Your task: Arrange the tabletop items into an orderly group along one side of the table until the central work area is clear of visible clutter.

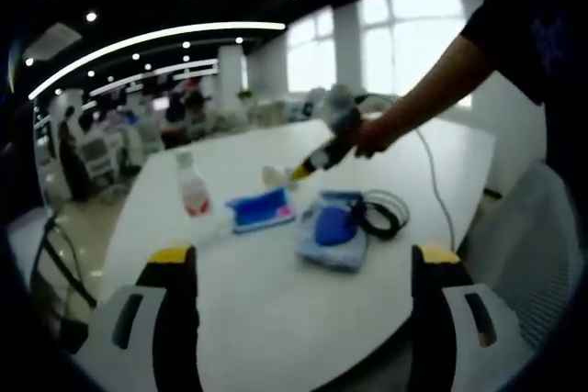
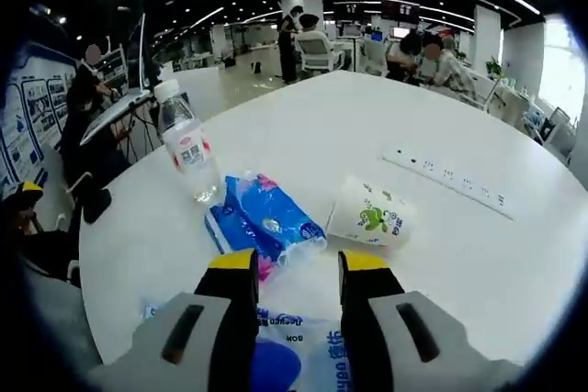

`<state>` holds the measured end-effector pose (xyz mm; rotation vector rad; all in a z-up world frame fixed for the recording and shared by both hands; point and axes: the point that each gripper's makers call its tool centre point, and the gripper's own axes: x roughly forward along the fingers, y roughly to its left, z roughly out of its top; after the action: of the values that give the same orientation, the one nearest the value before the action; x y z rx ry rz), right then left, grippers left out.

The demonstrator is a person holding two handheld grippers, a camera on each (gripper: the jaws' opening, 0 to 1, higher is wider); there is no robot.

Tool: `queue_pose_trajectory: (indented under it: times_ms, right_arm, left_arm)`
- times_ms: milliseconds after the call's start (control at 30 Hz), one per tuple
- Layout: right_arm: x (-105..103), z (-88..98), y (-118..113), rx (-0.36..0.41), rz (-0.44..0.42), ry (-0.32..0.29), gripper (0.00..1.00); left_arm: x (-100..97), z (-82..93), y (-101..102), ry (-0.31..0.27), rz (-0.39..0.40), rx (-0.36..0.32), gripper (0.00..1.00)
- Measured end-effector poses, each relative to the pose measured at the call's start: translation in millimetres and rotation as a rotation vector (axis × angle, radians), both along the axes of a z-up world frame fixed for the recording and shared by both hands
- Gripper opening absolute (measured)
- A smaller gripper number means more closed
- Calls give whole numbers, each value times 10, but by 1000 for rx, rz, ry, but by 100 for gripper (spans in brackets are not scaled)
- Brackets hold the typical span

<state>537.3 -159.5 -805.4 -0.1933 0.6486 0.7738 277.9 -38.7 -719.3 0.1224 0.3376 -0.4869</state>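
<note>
1. Your left gripper (image 1: 308, 268) is held low, its two yellow-tipped jaws spread wide apart with nothing between them.
2. Your right gripper (image 2: 296, 268) has its jaws upright and parallel with a narrow gap between them, and nothing is clamped there.
3. In the left gripper view your right arm (image 1: 441, 80) reaches in from the upper right, bare below a dark sleeve, stretched out nearly straight.
4. Your right hand (image 1: 372, 135) is wrapped around the handle of that gripper, whose yellow tips angle downward.

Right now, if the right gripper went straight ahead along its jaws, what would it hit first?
Probably the blue tissue pack: it lies on the table just beyond the right gripper, in line with the jaw gap. The paper cup sits slightly right of that line. Depth is uncertain.
</note>
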Motion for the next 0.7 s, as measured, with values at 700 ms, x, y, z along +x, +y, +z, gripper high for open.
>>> queue_pose_trajectory:
  times_ms: [700]
  right_arm:
    - [89, -372, 191, 13, -137, 169, 22]
  left_arm:
    - [12, -27, 66, 15, 20, 22, 92]
